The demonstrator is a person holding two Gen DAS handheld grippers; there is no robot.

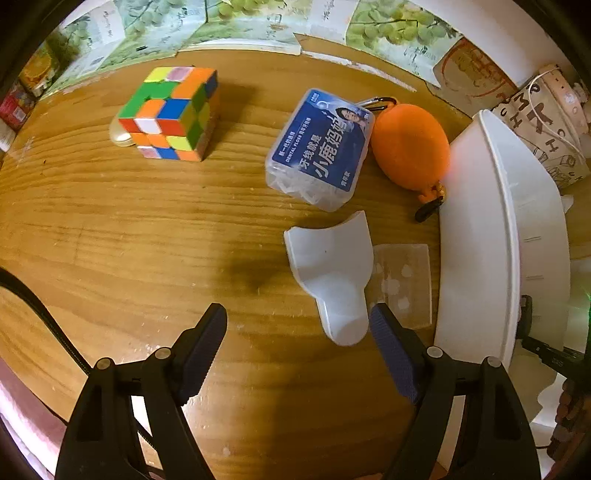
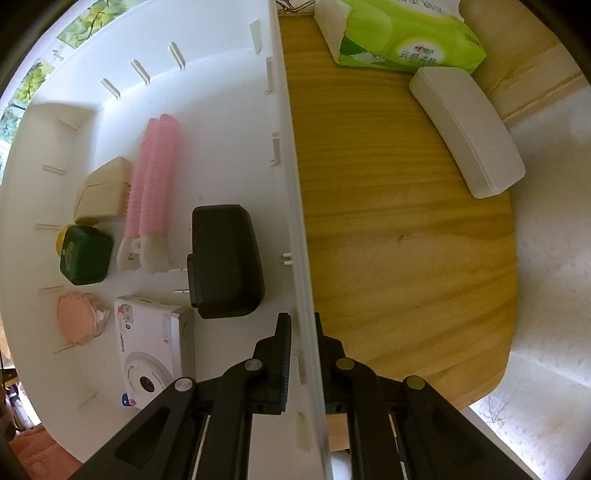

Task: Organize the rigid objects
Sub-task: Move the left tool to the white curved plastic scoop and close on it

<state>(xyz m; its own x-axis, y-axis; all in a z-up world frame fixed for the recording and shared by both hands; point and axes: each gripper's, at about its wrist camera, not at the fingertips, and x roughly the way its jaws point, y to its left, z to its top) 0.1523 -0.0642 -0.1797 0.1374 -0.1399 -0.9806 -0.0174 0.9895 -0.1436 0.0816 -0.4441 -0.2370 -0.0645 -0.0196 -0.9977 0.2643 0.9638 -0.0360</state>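
In the left wrist view my left gripper (image 1: 297,325) is open and empty above the wooden table, its right finger next to a white scoop (image 1: 332,273). Beyond lie a blue floss box (image 1: 319,147), an orange pouch (image 1: 410,147) and a Rubik's cube (image 1: 170,112). The white bin (image 1: 487,236) stands at the right. In the right wrist view my right gripper (image 2: 303,339) is shut on the white bin's wall (image 2: 291,184). Inside lie a black case (image 2: 225,262), pink rollers (image 2: 155,177), a green jar (image 2: 86,254), a beige box (image 2: 101,192), a pink jar (image 2: 77,317) and a white box (image 2: 147,350).
A clear plastic sheet (image 1: 404,284) lies beside the scoop. A small pale object (image 1: 120,134) peeks out behind the cube. Papers and boxes line the far edge. In the right wrist view a white case (image 2: 465,129) and a green tissue pack (image 2: 402,33) lie on the table (image 2: 406,240).
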